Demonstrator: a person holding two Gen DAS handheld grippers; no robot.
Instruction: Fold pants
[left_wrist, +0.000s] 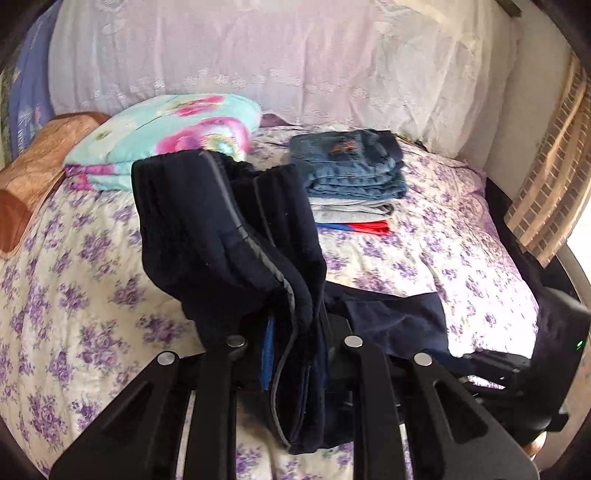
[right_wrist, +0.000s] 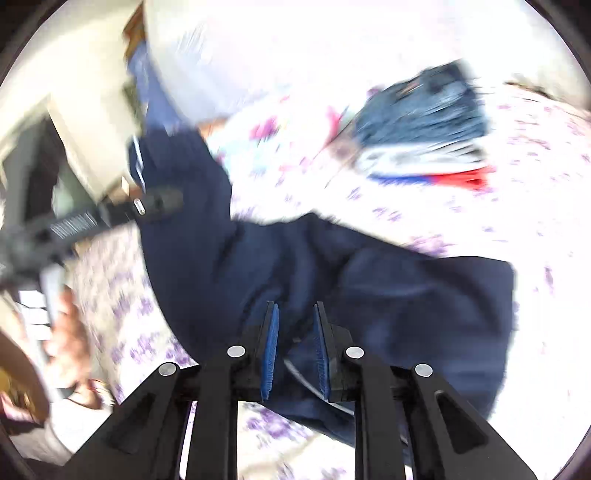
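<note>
The left tongs (left_wrist: 295, 354) are pinching the navy pants (left_wrist: 229, 236) — the waistband part stands up above the flowered bed (left_wrist: 92, 258), the rest lies toward the bed's near edge. The right tongs (right_wrist: 295, 347) are a little spread, with pants cloth between the blue pads (right_wrist: 269, 354); whether they pinch it I cannot tell. A stack of folded clothes (left_wrist: 351, 184) sits farther back — near the bed's head, beside a floral pillow (left_wrist: 166, 136).
</note>
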